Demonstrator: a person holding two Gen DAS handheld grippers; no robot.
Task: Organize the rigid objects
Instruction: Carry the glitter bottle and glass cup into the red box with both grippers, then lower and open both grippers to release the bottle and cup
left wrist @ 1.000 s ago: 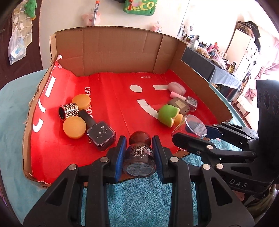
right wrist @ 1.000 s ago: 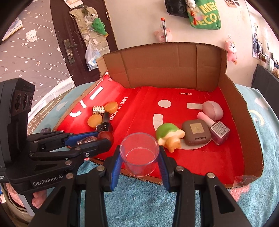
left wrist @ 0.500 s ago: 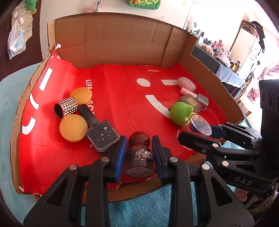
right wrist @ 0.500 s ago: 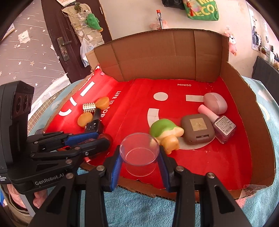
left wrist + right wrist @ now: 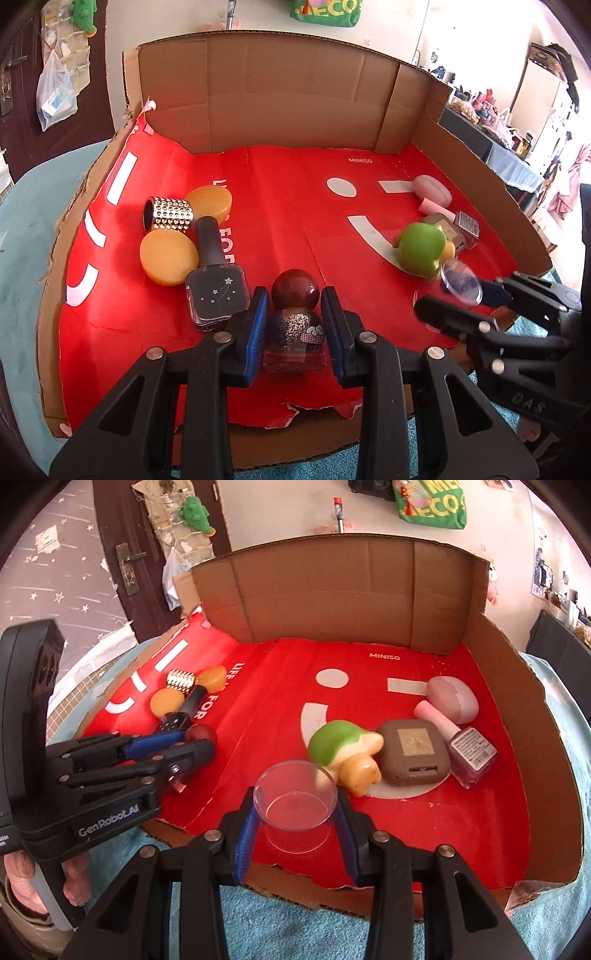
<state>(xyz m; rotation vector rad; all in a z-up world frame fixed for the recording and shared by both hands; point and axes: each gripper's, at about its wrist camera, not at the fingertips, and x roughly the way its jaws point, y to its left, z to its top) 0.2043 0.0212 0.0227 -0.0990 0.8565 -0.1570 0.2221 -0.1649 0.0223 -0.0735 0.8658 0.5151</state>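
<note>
My left gripper (image 5: 294, 332) is shut on a glitter nail polish bottle (image 5: 295, 338) with a dark red round cap (image 5: 295, 291), held low over the red floor of the cardboard tray (image 5: 280, 206), next to a dark star-printed polish bottle (image 5: 216, 291). It also shows in the right wrist view (image 5: 184, 753). My right gripper (image 5: 295, 814) is shut on a clear plastic cup (image 5: 295, 808), held over the tray's front edge beside a green-capped toy (image 5: 343, 749). The cup also shows in the left wrist view (image 5: 461, 286).
On the tray's left lie two orange discs (image 5: 168, 258) and a studded silver cylinder (image 5: 170, 218). On its right lie a brown compact (image 5: 415, 751), a pink polish bottle (image 5: 469, 753) and a pink case (image 5: 452, 699). Cardboard walls (image 5: 351, 590) rise behind and right. A teal towel (image 5: 295, 934) lies beneath.
Both grippers have moved forward over the tray's front edge and lower, carrying the polish bottle and the cup. The bottle now sits close beside the star-printed bottle.
</note>
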